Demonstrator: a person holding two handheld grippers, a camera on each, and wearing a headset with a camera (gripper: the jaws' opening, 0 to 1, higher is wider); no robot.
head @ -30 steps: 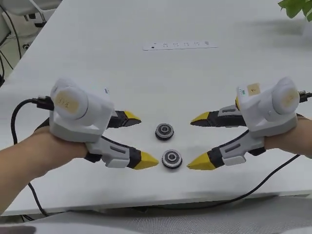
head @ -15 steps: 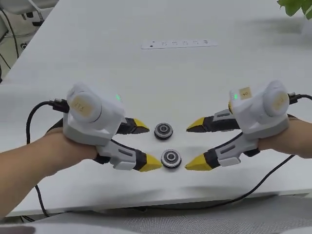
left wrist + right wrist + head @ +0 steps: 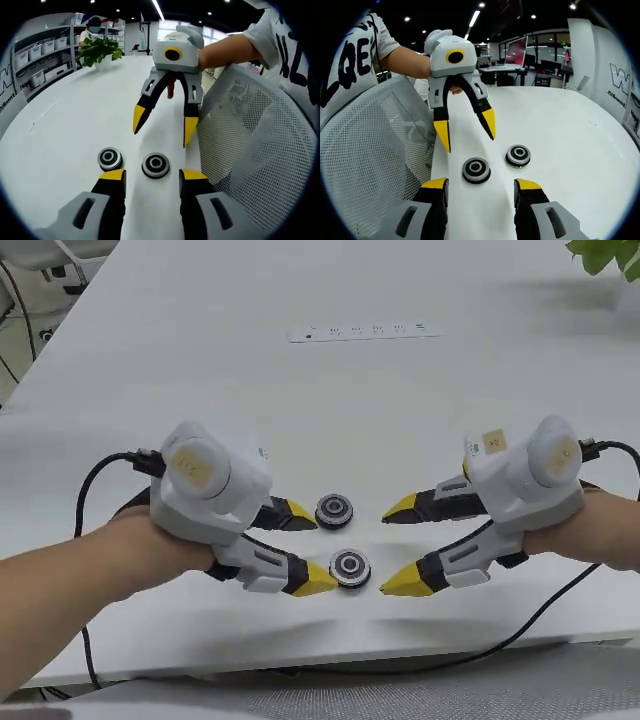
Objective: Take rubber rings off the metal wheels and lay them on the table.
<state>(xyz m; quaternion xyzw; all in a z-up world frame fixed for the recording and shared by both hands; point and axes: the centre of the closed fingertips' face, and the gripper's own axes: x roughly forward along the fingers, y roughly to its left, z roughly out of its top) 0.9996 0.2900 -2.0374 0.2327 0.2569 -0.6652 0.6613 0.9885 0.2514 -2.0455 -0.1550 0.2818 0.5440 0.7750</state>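
Head view: near wheel (image 3: 349, 566) by table (image 3: 400, 400) front edge, far wheel (image 3: 334, 509) at its 12. My L gripper (image 3: 315, 552) at 9, R gripper (image 3: 391, 548) at 3, jaws apart, empty, flanking near wheel, prob. to brace it and peel rubber ring (image 3: 464, 171).

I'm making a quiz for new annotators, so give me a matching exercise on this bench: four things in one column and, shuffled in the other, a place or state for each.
Column one
1. nearer wheel
2. power strip
3. plant
4. left tongs

Column two
A. green, at the top right of the head view
B. open, holding nothing
C. white, lying flat on the table, far from the person
D. dark-rimmed, closest to the front edge

Pairs: 1-D, 2-C, 3-A, 4-B
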